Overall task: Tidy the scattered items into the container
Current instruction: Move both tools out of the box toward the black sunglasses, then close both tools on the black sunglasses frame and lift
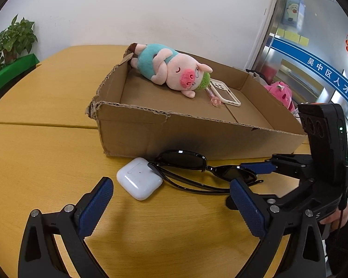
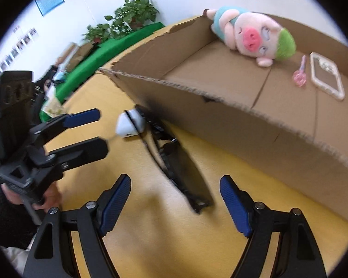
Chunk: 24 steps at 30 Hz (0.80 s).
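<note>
Inside the shallow cardboard box (image 1: 136,136) lie three things: one plush pig (image 1: 171,68) in a teal top with a green tuft on its head, sprawled on its side toward the far corner; one pale phone case (image 1: 225,92), flat on the box floor just beside the pig's head; and one small pink trinket (image 1: 214,99) between the two, touching or nearly touching the case. The box has torn, ragged edges, and its low front wall stands between the grippers and the things inside.

Two items are outside it, on the yellow wooden table (image 1: 34,162): one white earbud case (image 1: 139,178) and one pair of black sunglasses (image 1: 197,169). They lie just in front of the front wall, with a folded temple of the sunglasses touching the earbud case.

The left gripper (image 1: 171,205) hovers low over the table with its jaws spread wide and nothing between them; the earbud case sits just ahead of its left finger. The right gripper (image 2: 175,202) is likewise wide open and holds nothing, with one lens end of the sunglasses lying between and ahead of its blue pads; this view is blurred.

Around the table are potted green plants (image 1: 11,41) on a green-covered ledge, a white wall, a glass door with a blue banner, and a second, pink plush (image 1: 280,92) beyond the box's far right edge.
</note>
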Available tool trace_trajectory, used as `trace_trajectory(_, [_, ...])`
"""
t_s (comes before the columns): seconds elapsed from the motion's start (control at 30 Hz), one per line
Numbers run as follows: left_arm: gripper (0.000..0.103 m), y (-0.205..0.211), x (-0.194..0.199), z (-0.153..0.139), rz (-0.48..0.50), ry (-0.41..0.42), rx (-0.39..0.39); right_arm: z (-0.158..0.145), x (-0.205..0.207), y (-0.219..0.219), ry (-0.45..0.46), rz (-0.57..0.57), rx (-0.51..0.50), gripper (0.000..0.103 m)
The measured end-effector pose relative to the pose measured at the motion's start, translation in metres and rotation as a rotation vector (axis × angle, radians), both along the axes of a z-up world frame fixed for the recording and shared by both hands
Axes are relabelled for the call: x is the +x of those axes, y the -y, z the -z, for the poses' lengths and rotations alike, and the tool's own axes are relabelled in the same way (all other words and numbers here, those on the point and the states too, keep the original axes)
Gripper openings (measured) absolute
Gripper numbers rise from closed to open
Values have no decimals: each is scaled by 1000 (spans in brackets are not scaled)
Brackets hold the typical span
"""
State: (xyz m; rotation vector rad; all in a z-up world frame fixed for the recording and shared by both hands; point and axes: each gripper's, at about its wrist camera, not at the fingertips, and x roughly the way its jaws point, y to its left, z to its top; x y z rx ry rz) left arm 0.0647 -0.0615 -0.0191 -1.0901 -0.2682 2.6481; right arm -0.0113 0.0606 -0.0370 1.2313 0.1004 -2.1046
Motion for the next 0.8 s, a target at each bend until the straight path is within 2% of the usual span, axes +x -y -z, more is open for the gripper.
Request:
trace_trajectory(0.07, [102,-3,0,0,0,10,5,3,-4,7,-6,1,35,79])
trace_trajectory(0.17, [102,-6,6,-1,4,10,-9,7,1,24,-76,-16,137,77])
trace_trajectory(0.23, [102,-8,8,0,12,19,-9,8,8,29,-114,-20,185,68])
trace_trajectory(0.37, [102,-12,5,4,30,60,33,7,18,20,-128,20,206,39])
trace_trajectory(0.53, [102,-31,-8,10,80,170,128,6,38,-1,-121,82,198,33])
trace_trajectory(0.67, [98,-52,-18,20,114,295,212,5,60,-13,-126,144,199,29])
trace_trajectory(0.73, [97,-59,-19,21,103,308,234,6,70,-15,-140,172,210,27])
trace_trajectory(0.8, [84,-68,-21,23,109,333,239,7,79,-14,-160,183,223,26])
